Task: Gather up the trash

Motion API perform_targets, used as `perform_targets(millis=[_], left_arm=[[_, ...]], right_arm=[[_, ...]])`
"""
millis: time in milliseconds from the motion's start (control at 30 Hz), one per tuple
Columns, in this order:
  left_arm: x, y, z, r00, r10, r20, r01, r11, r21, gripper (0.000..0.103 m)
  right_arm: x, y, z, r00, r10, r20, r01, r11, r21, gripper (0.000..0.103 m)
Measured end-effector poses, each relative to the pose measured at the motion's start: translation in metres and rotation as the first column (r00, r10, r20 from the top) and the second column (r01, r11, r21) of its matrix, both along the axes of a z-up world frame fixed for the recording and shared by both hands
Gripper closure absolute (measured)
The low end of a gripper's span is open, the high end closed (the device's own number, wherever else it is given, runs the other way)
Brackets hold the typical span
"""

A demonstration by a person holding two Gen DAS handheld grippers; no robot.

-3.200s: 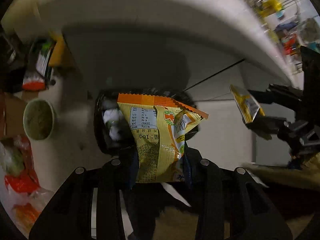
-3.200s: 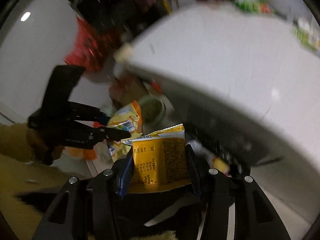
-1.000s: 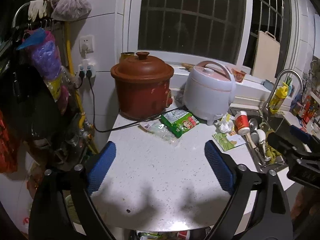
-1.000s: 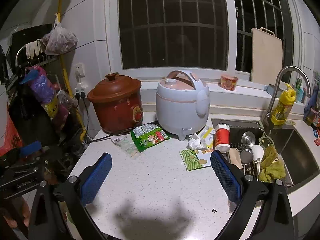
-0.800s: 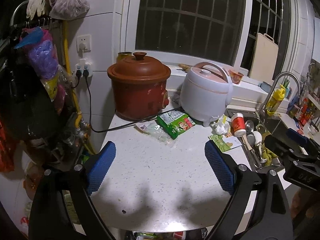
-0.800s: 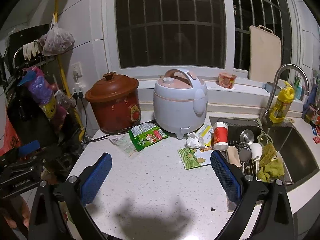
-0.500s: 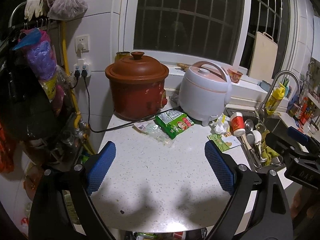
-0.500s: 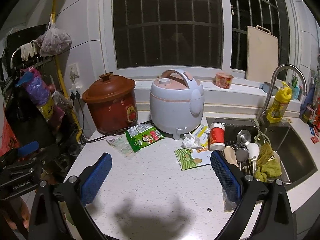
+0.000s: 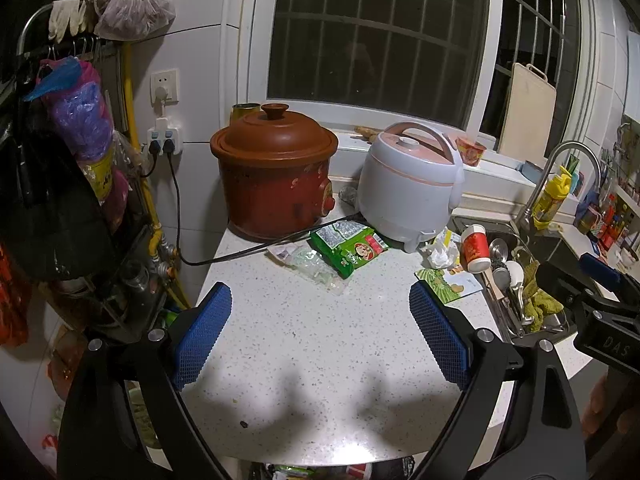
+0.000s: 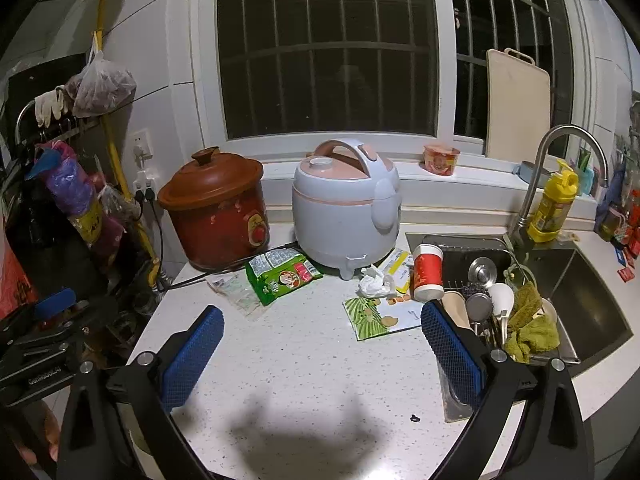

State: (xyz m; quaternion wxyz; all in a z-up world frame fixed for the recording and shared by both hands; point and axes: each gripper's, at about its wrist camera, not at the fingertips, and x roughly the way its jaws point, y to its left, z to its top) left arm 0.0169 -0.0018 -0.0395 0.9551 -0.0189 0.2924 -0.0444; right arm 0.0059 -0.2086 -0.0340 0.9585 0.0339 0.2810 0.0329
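Left tool (image 9: 320, 328): held level above the near edge of the surface, facing the rice cooker; blue pads spread wide, nothing between them.
Right tool (image 10: 322, 350): same pose, a little further toward the sink side of the rice cooker; pads wide apart, nothing gripped. Seen from the left wrist view as a dark body at far right (image 9: 600, 312).
Surface (image 9: 320, 360): white speckled stone, two tool shadows on its near part, a small dark crumb (image 10: 415, 418) near the front edge.
Landmark: pale rice cooker (image 10: 346, 204) with pink handle, standing at the back of the surface under the barred window (image 10: 324, 48).
Left of the rice cooker: brown clay pot (image 10: 216, 210) with lid, its black cord running to the wall socket (image 9: 164, 88).
Right of the rice cooker: sink (image 10: 572, 280) with faucet (image 10: 552, 168), dishes and a green cloth (image 10: 528, 320); yellow bottle (image 10: 554, 200) behind it.
Behind the rice cooker: window sill with a small red bowl (image 10: 441, 158) and a cutting board (image 10: 518, 104) leaning upright.
Green snack bag (image 10: 282, 274): flat in front of the rice cooker, toward the clay pot, partly over a clear wrapper (image 10: 234, 288); well ahead of both tools, touched by neither.
Crumpled tissue (image 10: 372, 282): just in front of the rice cooker's right foot.
Yellow wrapper (image 10: 398, 266): beside the tissue, touching the red paper cup (image 10: 428, 272).
Green-and-white wrapper (image 10: 382, 316): flat, nearer the tools than the tissue, just ahead of the right tool's right pad.
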Motion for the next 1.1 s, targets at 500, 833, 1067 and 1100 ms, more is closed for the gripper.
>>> perform_targets(millis=[500, 833, 1067, 1100], left_arm=[[-0.001, -0.007, 0.001, 1.0, -0.016, -0.001, 0.016, 1.0, -0.002, 0.015], [-0.001, -0.008, 0.0, 1.0, -0.019, -0.005, 0.019, 1.0, -0.003, 0.015], [-0.001, -0.012, -0.003, 1.0, -0.026, -0.016, 0.026, 1.0, -0.003, 0.015], [-0.001, -0.011, -0.003, 1.0, -0.026, -0.015, 0.026, 1.0, -0.002, 0.015]], right_arm=[[-0.006, -0.008, 0.001, 1.0, -0.025, -0.004, 0.025, 1.0, 0.004, 0.005], [-0.006, -0.009, 0.001, 1.0, -0.028, -0.004, 0.028, 1.0, 0.003, 0.005], [-0.008, -0.014, 0.0, 0.999, -0.037, -0.008, 0.037, 0.999, 0.002, 0.005], [-0.008, -0.015, 0.0, 0.999, -0.039, -0.009, 0.039, 0.999, 0.002, 0.005]])
